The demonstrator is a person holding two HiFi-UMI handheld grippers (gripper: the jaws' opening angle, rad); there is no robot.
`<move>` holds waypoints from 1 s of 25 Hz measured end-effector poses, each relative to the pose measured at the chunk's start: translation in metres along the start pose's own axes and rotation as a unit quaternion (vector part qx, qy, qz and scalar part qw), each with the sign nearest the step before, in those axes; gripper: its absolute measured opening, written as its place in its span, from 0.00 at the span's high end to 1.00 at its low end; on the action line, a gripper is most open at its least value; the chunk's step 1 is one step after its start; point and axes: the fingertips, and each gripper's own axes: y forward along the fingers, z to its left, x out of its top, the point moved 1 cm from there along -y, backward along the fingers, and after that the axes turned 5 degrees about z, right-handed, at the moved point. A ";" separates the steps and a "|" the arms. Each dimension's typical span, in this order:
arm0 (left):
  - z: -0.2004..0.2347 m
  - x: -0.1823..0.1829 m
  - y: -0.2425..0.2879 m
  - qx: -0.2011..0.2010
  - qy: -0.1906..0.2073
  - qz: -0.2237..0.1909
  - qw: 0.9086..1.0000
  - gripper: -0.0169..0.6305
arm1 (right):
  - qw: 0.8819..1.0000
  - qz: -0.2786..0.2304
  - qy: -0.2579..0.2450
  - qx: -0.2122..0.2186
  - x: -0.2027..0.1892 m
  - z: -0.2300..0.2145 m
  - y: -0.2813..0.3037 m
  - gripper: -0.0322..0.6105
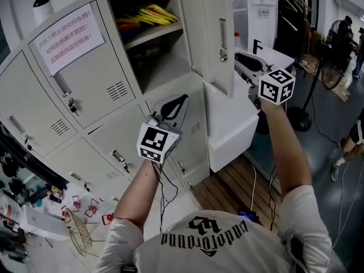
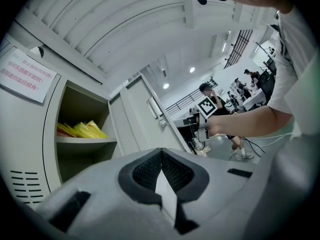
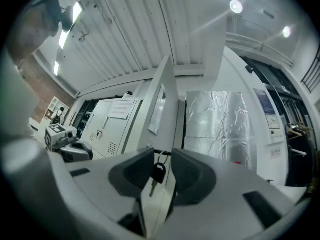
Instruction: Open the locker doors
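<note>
Locker bank, one upper door opened. The open locker door (image 1: pixel 211 27) is swung out to the right, and a compartment (image 1: pixel 149 56) with yellow items (image 1: pixel 147 15) on its shelf is exposed. The door's free edge is passed between the jaws of the right gripper (image 1: pixel 241 61), just below the handle (image 1: pixel 222 34). In the right gripper view the jaws are seen narrowed onto that edge (image 3: pixel 162 166), with a key (image 3: pixel 158 173) hanging from the lock between them. Such a hold on the edge is judged to let the door be swung wide. The left gripper (image 1: pixel 183 99) is held low and to the left, its tips pressed together on nothing (image 2: pixel 161 152), near the closed doors (image 1: pixel 114 132) below; it is probably kept ready for these. A closed door at far left is marked by a paper notice (image 1: pixel 71 37).
</note>
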 end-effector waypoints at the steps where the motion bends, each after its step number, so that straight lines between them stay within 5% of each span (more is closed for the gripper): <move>1: 0.000 -0.001 0.001 0.003 -0.001 0.003 1.000 0.96 | 1.000 -0.001 0.005 0.003 0.000 -0.004 -0.001 0.77; 8: -0.001 -0.006 0.002 0.012 -0.006 0.013 1.000 0.96 | 0.999 -0.007 0.016 0.030 -0.002 -0.013 -0.003 0.76; 15: 0.003 -0.024 -0.010 0.027 -0.019 0.035 0.999 0.96 | 1.000 0.005 -0.014 0.000 -0.016 -0.011 -0.025 0.69; 25: -0.023 -0.081 -0.050 0.055 -0.050 0.060 0.995 0.96 | 0.999 0.020 -0.007 -0.030 -0.103 0.041 -0.078 0.65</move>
